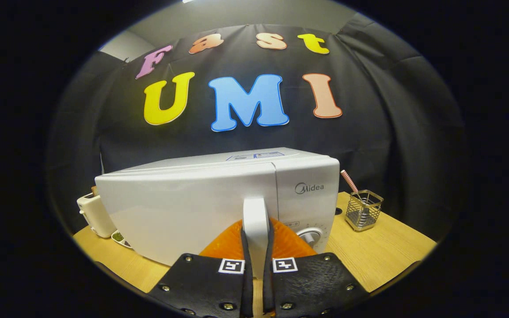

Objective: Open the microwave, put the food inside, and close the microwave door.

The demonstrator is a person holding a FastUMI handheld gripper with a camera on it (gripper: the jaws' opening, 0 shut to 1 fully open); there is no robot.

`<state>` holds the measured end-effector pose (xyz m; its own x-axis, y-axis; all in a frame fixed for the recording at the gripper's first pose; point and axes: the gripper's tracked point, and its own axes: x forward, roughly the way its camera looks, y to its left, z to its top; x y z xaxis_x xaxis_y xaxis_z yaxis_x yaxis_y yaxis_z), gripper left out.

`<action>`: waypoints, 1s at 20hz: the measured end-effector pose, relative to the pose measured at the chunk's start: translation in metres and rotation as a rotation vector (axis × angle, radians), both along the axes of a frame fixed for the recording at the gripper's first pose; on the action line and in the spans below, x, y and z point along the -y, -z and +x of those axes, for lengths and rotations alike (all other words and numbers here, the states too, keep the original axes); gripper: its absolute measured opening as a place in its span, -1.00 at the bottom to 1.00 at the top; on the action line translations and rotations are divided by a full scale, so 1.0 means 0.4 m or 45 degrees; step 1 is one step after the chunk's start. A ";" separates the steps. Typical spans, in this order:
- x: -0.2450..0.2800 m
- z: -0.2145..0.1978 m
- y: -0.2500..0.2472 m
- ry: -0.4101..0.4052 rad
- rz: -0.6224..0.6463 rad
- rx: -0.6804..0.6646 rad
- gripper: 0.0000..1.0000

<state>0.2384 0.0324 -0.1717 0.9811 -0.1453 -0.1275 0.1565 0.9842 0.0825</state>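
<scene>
The gripper (256, 254) squeezes the white handle (255, 221) of the microwave (184, 207), both fingers pressed on it, ready to pull the door (179, 212) open. I see no food yet.

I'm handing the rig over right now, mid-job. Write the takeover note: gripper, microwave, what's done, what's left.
Gripper: fingers closed on the microwave's door handle, one on each side.
Microwave: on the wooden table, door seems swung partly open; toaster beside it, wire holder on the other side by the dial.
Done: handle gripped, opening apparently begun.
Left: finish opening, put the food in, close the door. The food's whereabouts cannot be told from this view.
</scene>
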 end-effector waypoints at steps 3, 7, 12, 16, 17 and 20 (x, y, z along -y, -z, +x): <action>-0.029 -0.079 0.000 -0.024 -0.053 0.004 -0.82; -0.091 -0.187 0.001 -0.072 -0.020 0.027 -0.83; -0.194 -0.299 0.003 -0.200 0.041 0.073 -0.68; -0.246 -0.367 0.003 -0.308 0.070 0.104 -0.51; -0.255 -0.381 0.001 -0.323 0.067 0.111 -0.51; -0.281 -0.418 0.006 -0.363 0.026 0.123 -0.51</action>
